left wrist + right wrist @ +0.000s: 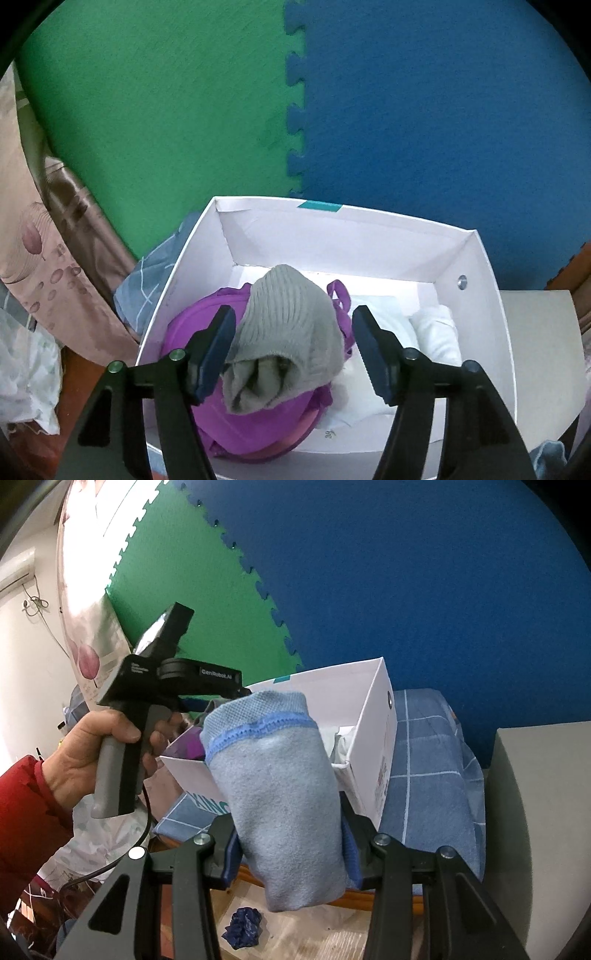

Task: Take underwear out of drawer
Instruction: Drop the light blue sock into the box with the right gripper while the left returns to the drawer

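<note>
While the left gripper (293,352) stands spread, the grey roll (284,354) lies between its pads, unpinched, inside the white box (332,229). Right gripper (290,845) pinches the blue cloth (277,786).

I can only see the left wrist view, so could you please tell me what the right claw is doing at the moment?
Observer: The right claw is shut on a light blue knitted fabric piece with a darker blue band.
Operator: Thank you. Is that piece inside the white cardboard box?
Observer: No, it is held up outside the box, on its near side in the right wrist view.
Operator: Is anything lying underneath it?
Observer: Yes, a crumpled dark blue wad lies on the pale surface below the claw.
</note>
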`<state>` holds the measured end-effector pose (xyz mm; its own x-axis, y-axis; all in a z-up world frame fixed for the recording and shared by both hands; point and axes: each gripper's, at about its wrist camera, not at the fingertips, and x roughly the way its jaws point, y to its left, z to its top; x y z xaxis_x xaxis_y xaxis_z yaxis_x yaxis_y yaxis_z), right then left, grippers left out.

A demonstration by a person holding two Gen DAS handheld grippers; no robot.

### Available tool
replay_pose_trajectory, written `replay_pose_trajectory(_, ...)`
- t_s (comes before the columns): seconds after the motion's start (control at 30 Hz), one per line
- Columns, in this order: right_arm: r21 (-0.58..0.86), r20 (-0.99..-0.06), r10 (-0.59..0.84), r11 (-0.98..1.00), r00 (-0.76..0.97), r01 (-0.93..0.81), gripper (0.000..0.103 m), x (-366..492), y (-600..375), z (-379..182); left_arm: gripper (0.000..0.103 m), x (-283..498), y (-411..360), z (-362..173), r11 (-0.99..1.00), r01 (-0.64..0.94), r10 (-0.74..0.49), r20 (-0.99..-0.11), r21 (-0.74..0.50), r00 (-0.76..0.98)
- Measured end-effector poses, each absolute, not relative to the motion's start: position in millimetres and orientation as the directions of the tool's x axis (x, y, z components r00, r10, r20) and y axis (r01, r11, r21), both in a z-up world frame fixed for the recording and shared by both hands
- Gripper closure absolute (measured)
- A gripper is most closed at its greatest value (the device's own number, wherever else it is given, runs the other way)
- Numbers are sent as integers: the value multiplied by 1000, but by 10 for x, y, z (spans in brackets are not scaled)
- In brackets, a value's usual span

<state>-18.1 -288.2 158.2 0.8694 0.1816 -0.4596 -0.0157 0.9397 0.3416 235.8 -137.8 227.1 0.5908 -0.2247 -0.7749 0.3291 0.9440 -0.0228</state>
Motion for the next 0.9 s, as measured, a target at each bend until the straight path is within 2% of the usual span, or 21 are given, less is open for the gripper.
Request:
replay_pose_trajectory(0.13, 332, -465, 176, 943, 868, -13, 59, -169, -2843, 1575, 38, 2170, -1293, 2417, 943, 330, -252, -736, -42, 628)
replay_pose_trajectory(0.23, 320, -469, 168, 947, 867, -11, 59, -167, -2819, 1570, 28, 1957, -1177, 2542, 946, 321, -262, -699, -49, 665)
replay_pose_trajectory(0.37, 312, -474, 159, 950, 866, -3, 59, -152, -2800, 1568, 19, 1439, -879, 2642, 954, 298, -230, -604, 14, 763)
replay_pose_trajectory(0.5, 309, -470, 147, 951, 870, 6, 59, -148, -2784, 1576, 15, 994, -527, 2474, 960, 274, -199, -560, 53, 804)
replay_pose_trajectory(0.77, 282, -454, 104, 959, 885, 32, 59, -140, -2713, 1661, 13, 587, 92, 1689, 976, 215, -139, -650, 39, 748)
replay_pose_trajectory(0.9, 272, -453, 85, 961, 887, 47, 59, -68, -2698, 1776, 13, 573, 171, 1336, 977, 200, -94, -688, 76, 719)
